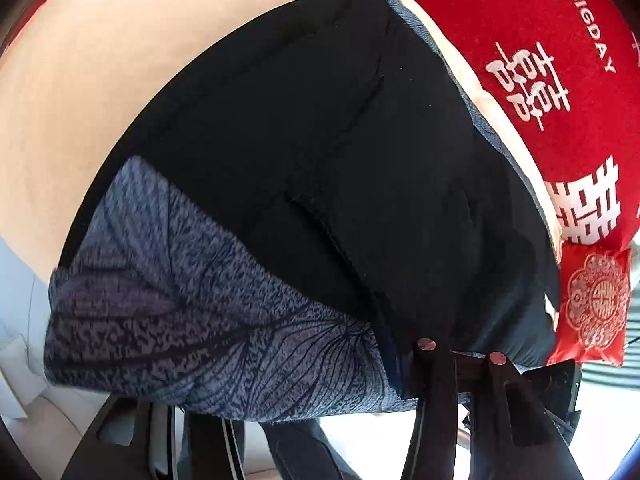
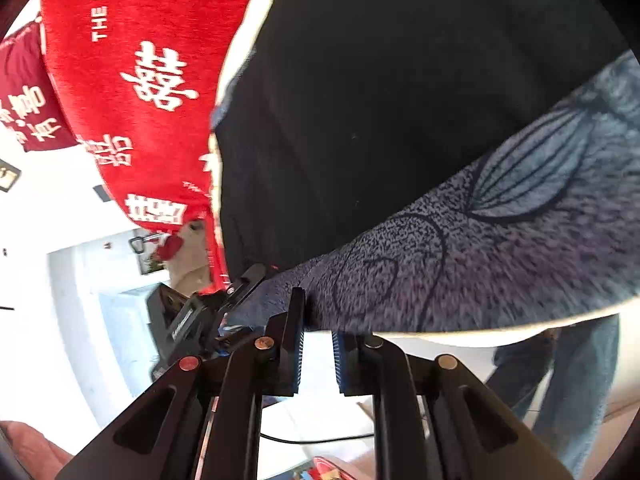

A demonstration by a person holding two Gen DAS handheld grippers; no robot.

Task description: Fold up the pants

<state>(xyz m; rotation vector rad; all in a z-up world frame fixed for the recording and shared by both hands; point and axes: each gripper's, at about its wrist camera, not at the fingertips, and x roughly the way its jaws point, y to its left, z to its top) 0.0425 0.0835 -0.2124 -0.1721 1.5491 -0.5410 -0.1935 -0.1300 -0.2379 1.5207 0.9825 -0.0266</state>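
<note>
The patterned blue-grey edge of the pants (image 2: pixel 500 264) is being gripped by the right fingers (image 2: pixel 294 340), one finger lying over the cloth and the other under it, a narrow gap showing between them. At 6 o'clock in the left wrist view, the left fingers (image 1: pixel 432 380) are being held against the same edge; whether they are closed on it cannot be told. The black part of the pants is being spread toward 12 o'clock over a cream surface (image 1: pixel 120 60). A red blanket (image 1: pixel 540 40) is lying at 2 o'clock, a red cushion (image 1: pixel 596 304) at 4.
</note>
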